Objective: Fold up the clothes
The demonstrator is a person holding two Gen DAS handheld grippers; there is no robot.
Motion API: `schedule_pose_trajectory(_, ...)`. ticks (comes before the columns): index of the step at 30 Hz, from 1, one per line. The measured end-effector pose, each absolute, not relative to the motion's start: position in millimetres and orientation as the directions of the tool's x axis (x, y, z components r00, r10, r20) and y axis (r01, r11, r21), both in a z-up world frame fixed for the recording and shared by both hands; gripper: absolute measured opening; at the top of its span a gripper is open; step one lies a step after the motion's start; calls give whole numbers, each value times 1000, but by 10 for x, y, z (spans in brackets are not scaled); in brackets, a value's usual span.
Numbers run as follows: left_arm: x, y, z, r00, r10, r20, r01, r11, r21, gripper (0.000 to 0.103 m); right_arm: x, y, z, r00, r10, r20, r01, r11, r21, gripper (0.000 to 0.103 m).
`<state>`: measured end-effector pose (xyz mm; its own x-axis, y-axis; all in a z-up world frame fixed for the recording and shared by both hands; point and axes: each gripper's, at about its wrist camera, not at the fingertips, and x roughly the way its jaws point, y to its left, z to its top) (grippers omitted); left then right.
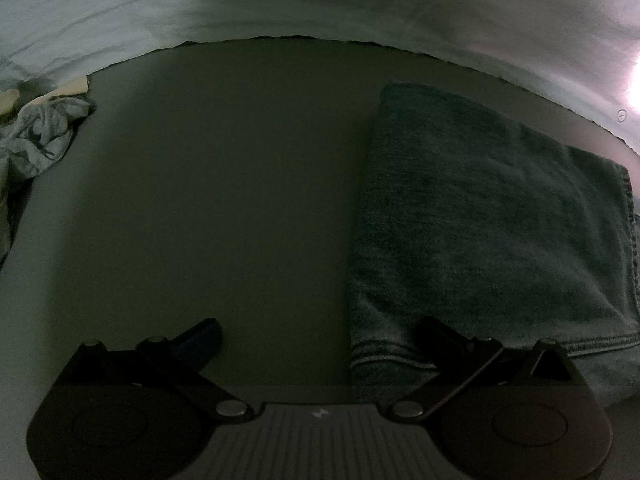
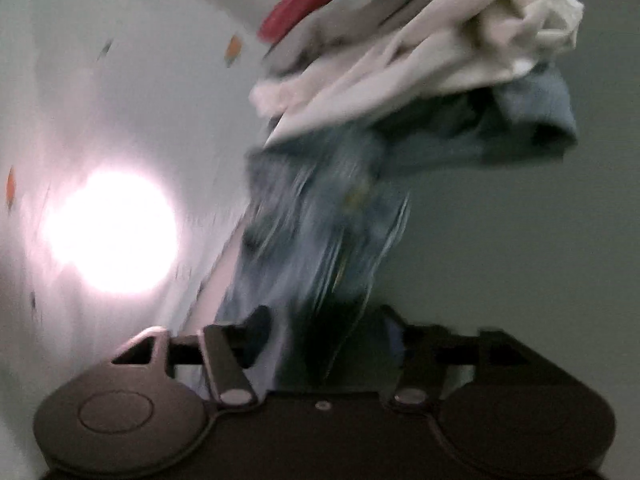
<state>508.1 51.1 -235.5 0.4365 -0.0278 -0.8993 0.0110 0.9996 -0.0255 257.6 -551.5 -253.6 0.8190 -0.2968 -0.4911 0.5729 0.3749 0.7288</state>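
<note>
Right wrist: jaws pinch denim garment (image 2: 320,216).

The left wrist view looks low and forward across the dim surface (image 1: 224,208) toward the wall, while the right wrist view sits tilted, close against blurred clothes (image 2: 328,216); they share no clear overlap.

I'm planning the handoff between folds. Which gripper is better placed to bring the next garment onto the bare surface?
Right. The right gripper is shut on a blue garment drawn from the pile. The left gripper is open, holds nothing, and hovers beside the folded towel.
</note>
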Motion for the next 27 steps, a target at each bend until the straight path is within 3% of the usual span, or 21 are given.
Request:
schedule_pose_trajectory(6, 5092, 509, -2353, 430, -23, -902, 1, 1000, -25, 103, 2800, -5913, -2654, 823, -313, -475, 564, 347, 749, 76)
schedule_pose_trajectory(8, 5091, 501, -2353, 430, -20, -903, -5, 1000, -25, 103, 2898, -5947, -2663, 820, -316, -478, 571, 374, 731, 85)
schedule_pose_trajectory(11, 5072, 494, -2355, 433, -15, -901, -17, 1000, -25, 103, 3014, -5944, -2642, 805, -343, -484, 591, 405, 697, 87)
schedule_pose_trajectory(12, 5065, 492, -2356, 435, -14, -900, -21, 999, -25, 103, 3044, -5937, -2642, 797, -352, -491, 603, 410, 684, 85)
schedule_pose_trajectory(14, 5055, 488, -2356, 438, -11, -899, -27, 999, -25, 103, 3077, -5972, -2679, 784, -358, -507, 619, 400, 676, 64)
schedule_pose_trajectory(15, 5052, 487, -2356, 439, -10, -898, -29, 999, -25, 103, 3079, -6016, -2719, 796, -334, -504, 603, 369, 708, 54)
schedule_pose_trajectory(17, 5044, 476, -2355, 440, -8, -898, -33, 999, -25, 103, 3025, -6119, -2879, 845, -279, -457, 518, 209, 830, 44)
schedule_pose_trajectory(20, 5039, 457, -2349, 440, -7, -898, -37, 999, -25, 103, 2910, -6129, -3085, 900, -267, -344, 349, -28, 937, 38)
schedule_pose_trajectory(23, 5028, 454, -2346, 443, -8, -896, -38, 999, -28, 103, 2814, -5967, -3312, 944, -281, -176, 92, -289, 953, 35)
schedule_pose_trajectory(27, 5029, 470, -2354, 448, -11, -894, -37, 999, -31, 103, 2851, -5666, -3279, 961, -277, -14, -102, -399, 911, 34)
